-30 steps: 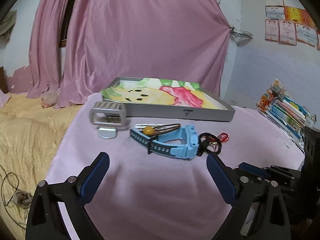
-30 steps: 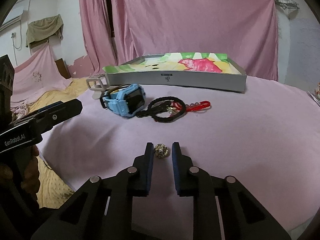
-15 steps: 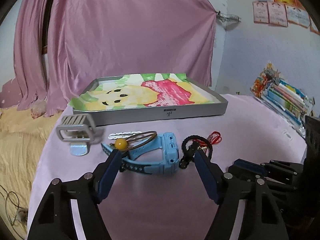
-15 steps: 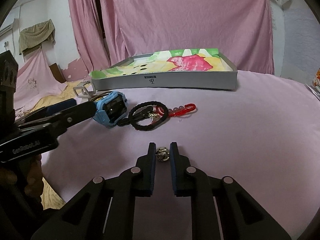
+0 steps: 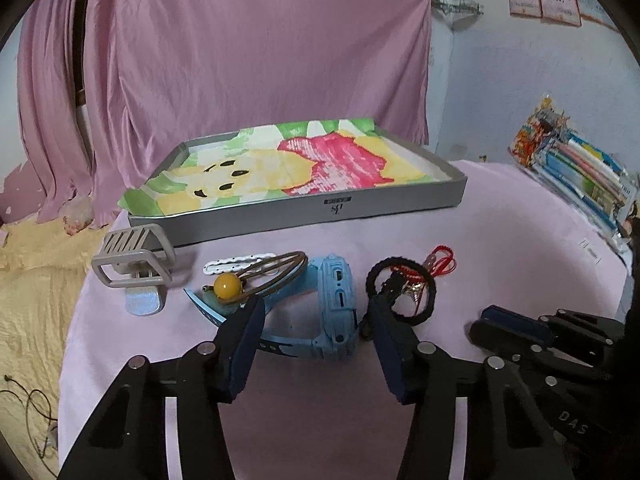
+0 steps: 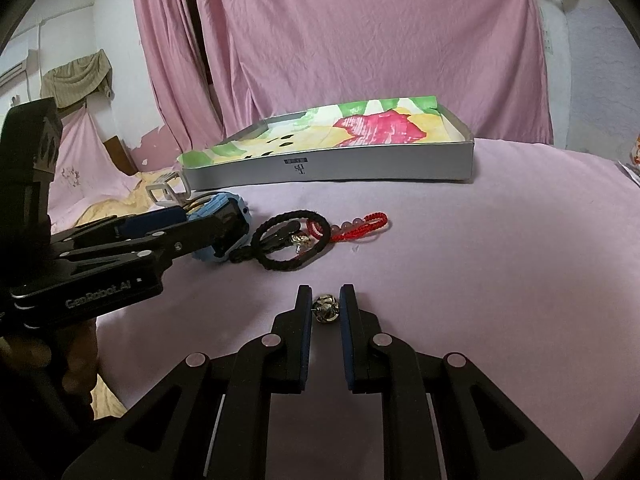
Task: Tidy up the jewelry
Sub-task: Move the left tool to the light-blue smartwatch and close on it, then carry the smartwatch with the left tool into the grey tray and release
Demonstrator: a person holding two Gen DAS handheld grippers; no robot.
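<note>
A blue watch [image 5: 336, 308] lies on the pink cloth between the fingers of my left gripper [image 5: 318, 308]. Its jaws are closing, and the pads stand a little off the watch case. Seen from the right wrist, the left gripper [image 6: 180, 232] reaches in beside the watch [image 6: 230, 216]. My right gripper [image 6: 325, 293] is shut on a small metal earring [image 6: 326, 309] resting on the cloth, and shows at the right of the left wrist view [image 5: 504, 320]. The grey tray [image 5: 300, 208] with a colourful cartoon liner stands behind.
Around the watch lie a black hair tie [image 5: 400, 292], a red cord bracelet [image 5: 442, 258], a yellow-bead hair band [image 5: 226, 286], a white hair clip [image 5: 236, 262] and a grey claw clip [image 5: 132, 264]. Stacked packets [image 5: 576, 176] sit far right. A yellow blanket lies beyond the left edge.
My left gripper has come forward over the watch and its jaws have narrowed from wide apart to either side of it. The right jaws have closed in a little on the earring.
</note>
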